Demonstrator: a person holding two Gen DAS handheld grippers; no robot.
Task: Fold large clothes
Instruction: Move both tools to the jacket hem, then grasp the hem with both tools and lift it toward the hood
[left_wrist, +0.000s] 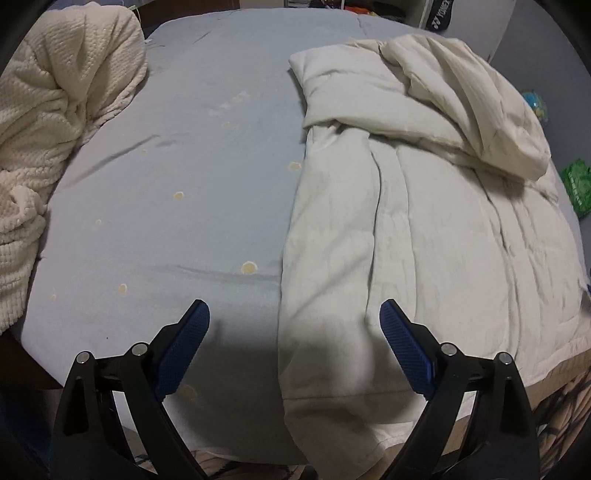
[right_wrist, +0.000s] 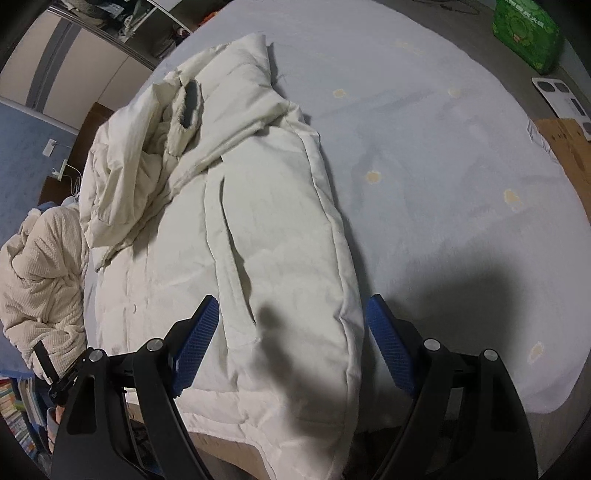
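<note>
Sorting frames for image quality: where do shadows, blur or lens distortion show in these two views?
Left wrist view: a dark shadow lies between the open left tongs, across the blue sheet and the white coat; fisheye bulges the bed, corners vignette black. Right wrist view: the right tongs throw shadows onto the coat's hem and the sheet to its right; slight softness, no glare.

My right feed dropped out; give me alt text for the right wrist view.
A cream padded coat lies lengthwise on a pale blue bed sheet, its hem nearest. The right gripper hovers above the hem, blue fingers open and empty.
</note>
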